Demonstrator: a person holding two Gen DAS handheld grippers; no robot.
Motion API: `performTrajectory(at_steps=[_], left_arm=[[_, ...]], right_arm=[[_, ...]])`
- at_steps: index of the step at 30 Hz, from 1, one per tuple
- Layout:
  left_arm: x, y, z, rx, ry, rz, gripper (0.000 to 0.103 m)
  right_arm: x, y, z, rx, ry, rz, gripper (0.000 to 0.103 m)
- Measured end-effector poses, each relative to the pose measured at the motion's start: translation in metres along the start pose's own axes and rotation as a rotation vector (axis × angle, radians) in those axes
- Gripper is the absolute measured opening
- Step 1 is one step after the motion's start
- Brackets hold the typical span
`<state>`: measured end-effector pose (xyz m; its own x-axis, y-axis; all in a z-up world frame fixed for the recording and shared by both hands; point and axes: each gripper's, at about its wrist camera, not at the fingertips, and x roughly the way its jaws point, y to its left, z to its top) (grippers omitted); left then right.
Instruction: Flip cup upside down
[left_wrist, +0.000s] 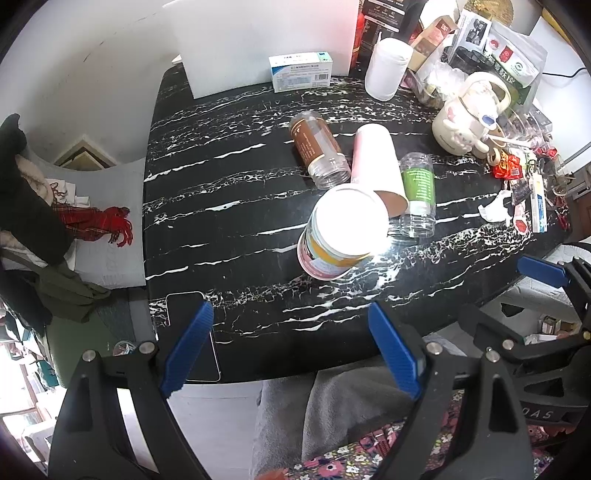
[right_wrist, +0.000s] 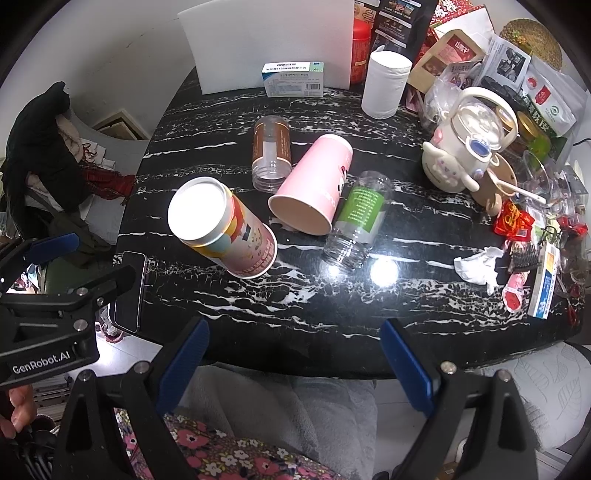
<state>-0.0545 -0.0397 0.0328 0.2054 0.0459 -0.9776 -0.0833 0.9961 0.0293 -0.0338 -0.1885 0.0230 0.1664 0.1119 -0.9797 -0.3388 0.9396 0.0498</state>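
A pink patterned paper cup (left_wrist: 336, 236) (right_wrist: 225, 230) stands upside down on the black marble table (left_wrist: 229, 221) (right_wrist: 332, 295), white base up. A plain pink cup (left_wrist: 373, 162) (right_wrist: 314, 184) lies on its side behind it, mouth toward me. My left gripper (left_wrist: 291, 349) is open and empty at the table's near edge; it also shows in the right wrist view (right_wrist: 55, 254). My right gripper (right_wrist: 295, 363) is open and empty over the near edge, and shows in the left wrist view (left_wrist: 543, 273).
A brown-label clear bottle (left_wrist: 317, 147) (right_wrist: 271, 151) and a green-label one (left_wrist: 417, 192) (right_wrist: 358, 218) lie beside the pink cup. A phone (left_wrist: 199, 350) (right_wrist: 129, 291) lies at the near left. A white kettle (right_wrist: 469, 147), white tumbler (right_wrist: 386, 83), medicine box (right_wrist: 293, 79) and clutter fill the back and right.
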Motion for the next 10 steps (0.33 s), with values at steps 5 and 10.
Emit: performTrajectory(at_steps=[5,10], left_arm=[[0.0038,-0.0003,0.0001,-0.005,0.015,-0.005,0.086],[0.0068,0.0027,0.0006,-0.013,0.019,-0.003,0.086]], right_arm=[[0.0018,-0.0013,-0.0015,0.007,0.007,0.003,0.094],[0.0042,-0.0017,-0.0009,0.012,0.016,0.007,0.094]])
